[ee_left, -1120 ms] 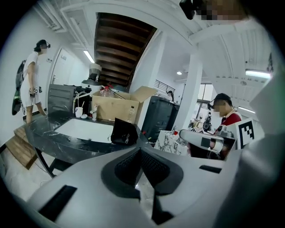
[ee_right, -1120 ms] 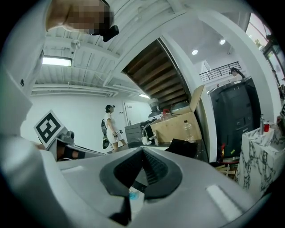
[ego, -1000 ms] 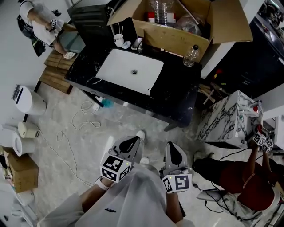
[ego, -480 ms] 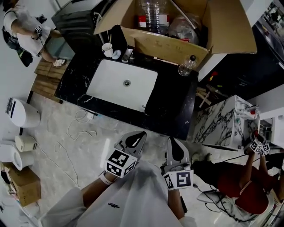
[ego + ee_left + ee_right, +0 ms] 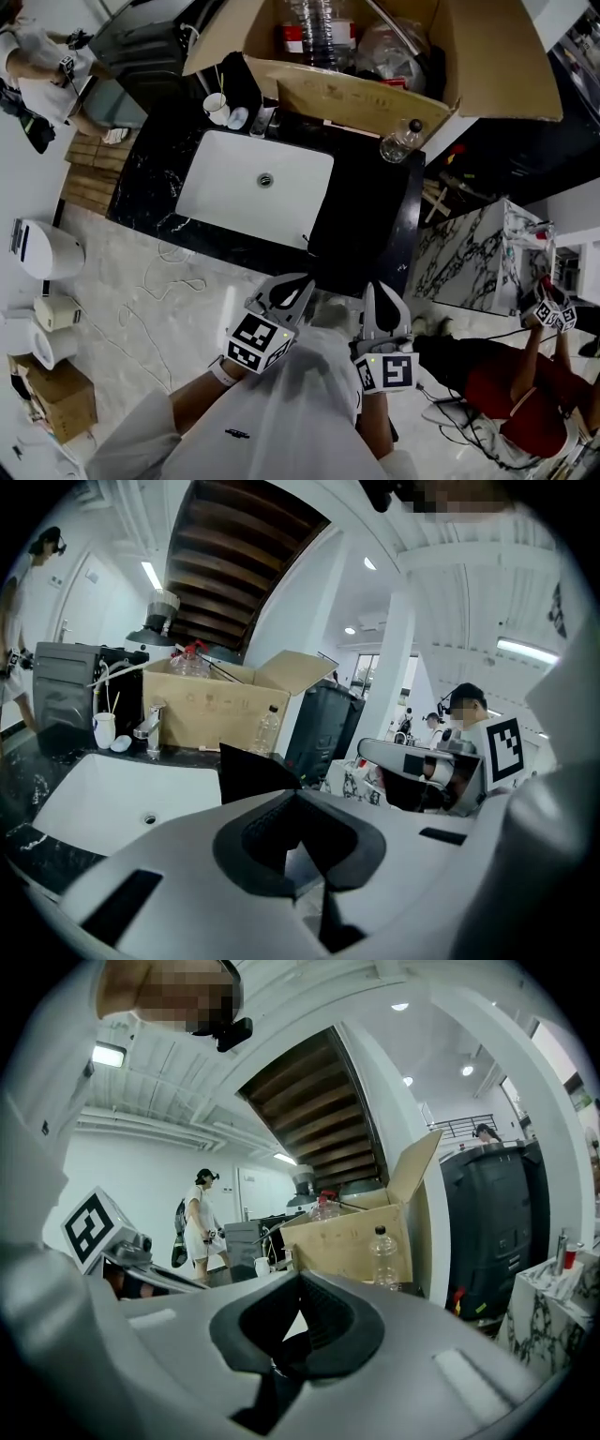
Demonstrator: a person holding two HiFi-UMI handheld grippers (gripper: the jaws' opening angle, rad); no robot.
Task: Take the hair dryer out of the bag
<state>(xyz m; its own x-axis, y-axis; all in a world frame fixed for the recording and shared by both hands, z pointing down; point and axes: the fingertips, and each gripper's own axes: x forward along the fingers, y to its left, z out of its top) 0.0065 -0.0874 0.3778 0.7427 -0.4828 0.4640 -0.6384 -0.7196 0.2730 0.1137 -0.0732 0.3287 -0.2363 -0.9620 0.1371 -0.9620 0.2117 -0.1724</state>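
Just short of the surface's near edge, left tongs and right tongs hover side by side over open floor, each pressed together on nothing. A black bag lies right of the sink; the dryer is unseen.

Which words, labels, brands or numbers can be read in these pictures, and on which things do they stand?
No text is readable anywhere.
Cardboard box: faint print on its front wall, too blurred to read.
Red label on a bottle inside the box: too small to read.
White garment: one small dark mark, too small to read.
Left gripper and right gripper: only square marker patterns, no letters or numbers.
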